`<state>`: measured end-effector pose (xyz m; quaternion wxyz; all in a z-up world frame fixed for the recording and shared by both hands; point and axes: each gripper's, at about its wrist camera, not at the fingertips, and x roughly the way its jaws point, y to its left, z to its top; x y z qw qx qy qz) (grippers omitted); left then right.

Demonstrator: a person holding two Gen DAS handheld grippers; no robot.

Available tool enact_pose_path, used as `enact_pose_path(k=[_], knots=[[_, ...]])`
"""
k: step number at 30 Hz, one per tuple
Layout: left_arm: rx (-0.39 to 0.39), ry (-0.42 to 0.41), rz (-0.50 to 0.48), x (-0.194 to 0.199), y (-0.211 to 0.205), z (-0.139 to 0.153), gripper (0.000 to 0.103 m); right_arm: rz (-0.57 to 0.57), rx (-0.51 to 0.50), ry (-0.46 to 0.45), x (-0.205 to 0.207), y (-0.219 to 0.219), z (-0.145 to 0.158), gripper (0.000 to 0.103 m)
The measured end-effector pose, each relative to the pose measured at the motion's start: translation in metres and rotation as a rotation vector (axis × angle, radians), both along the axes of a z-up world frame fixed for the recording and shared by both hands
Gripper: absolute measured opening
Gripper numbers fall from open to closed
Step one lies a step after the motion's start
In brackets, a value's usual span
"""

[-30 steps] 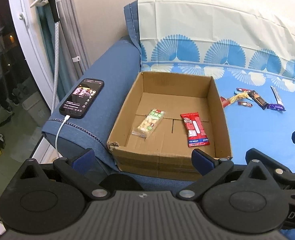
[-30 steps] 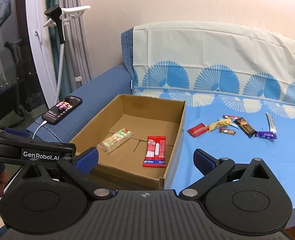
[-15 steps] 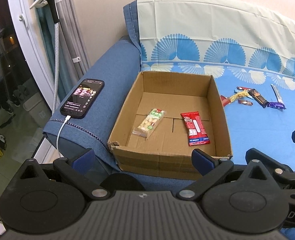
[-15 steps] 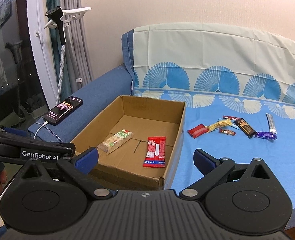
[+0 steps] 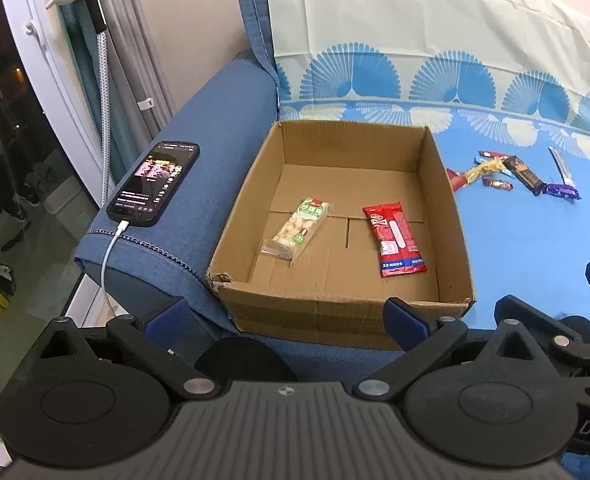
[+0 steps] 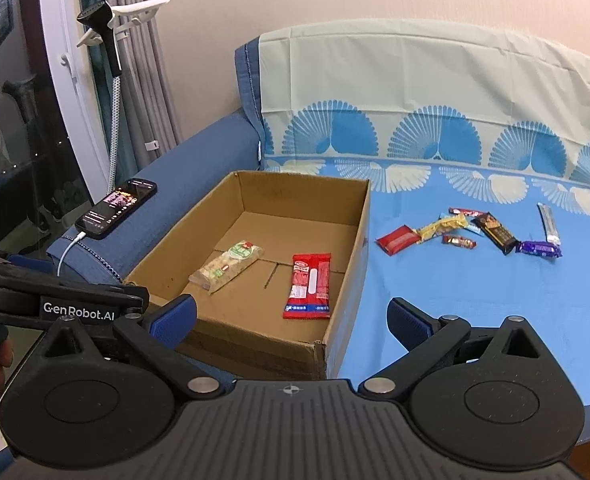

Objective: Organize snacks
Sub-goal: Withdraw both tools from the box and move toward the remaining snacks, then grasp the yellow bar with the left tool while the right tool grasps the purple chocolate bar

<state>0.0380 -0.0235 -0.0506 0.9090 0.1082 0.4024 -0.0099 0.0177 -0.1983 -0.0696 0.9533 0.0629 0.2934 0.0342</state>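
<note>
An open cardboard box [image 5: 447, 216] [image 6: 351, 256] sits on the blue sofa. Inside lie a clear pack of pale snacks [image 5: 297, 228] [image 6: 227, 266] and a red snack packet [image 5: 395, 240] [image 6: 309, 286]. Several loose snacks lie on the blue cover to the box's right: a red one [image 6: 397, 239], a yellow one [image 6: 441, 227] [image 5: 483, 169], a dark bar [image 6: 495, 233] [image 5: 525, 172], a purple one [image 6: 539, 249] [image 5: 561, 191] and a silver stick [image 6: 549, 224]. My left gripper [image 5: 285, 316] is open and empty before the box's near wall. My right gripper [image 6: 291, 316] is open and empty near the box's near right corner.
A phone [image 5: 155, 182] [image 6: 117, 207] on a white charging cable lies on the sofa armrest left of the box. A steamer head on a hose [image 6: 107, 40] hangs by the curtain and window at far left. The sofa backrest has a fan-patterned cover [image 6: 435, 100].
Both grippers have drifted slightly, with the view shifting a little. Nothing was picked up or let go, and the snacks have not moved.
</note>
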Motion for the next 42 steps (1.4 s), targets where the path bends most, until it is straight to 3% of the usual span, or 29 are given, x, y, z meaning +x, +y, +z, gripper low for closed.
enact_pose_path(k=[10,17,22,28,32,38,42], knots=[[0.036,0.035,-0.038,0.030,-0.031,-0.001,0.103,-0.062,0.059,0.029,0.014,-0.035,-0.015,0.101],[0.042,0.026,-0.156,0.078,-0.097,0.008,0.103,-0.263,0.078,0.039,0.022,-0.114,-0.026,0.101],[0.048,0.050,-0.256,0.128,-0.163,-0.004,0.103,-0.385,0.046,0.042,0.036,-0.180,-0.039,0.101],[0.063,0.119,-0.360,0.201,-0.250,-0.051,0.103,-0.462,-0.029,0.032,0.075,-0.267,-0.063,0.102],[0.091,0.166,-0.413,0.256,-0.308,-0.095,0.103,-0.451,-0.120,0.036,0.128,-0.324,-0.091,0.102],[0.138,0.212,-0.449,0.333,-0.373,-0.160,0.103,-0.273,-0.247,0.101,0.224,-0.387,-0.145,0.102],[0.144,0.282,-0.474,0.373,-0.398,-0.197,0.103,-0.174,-0.312,0.150,0.272,-0.404,-0.178,0.102]])
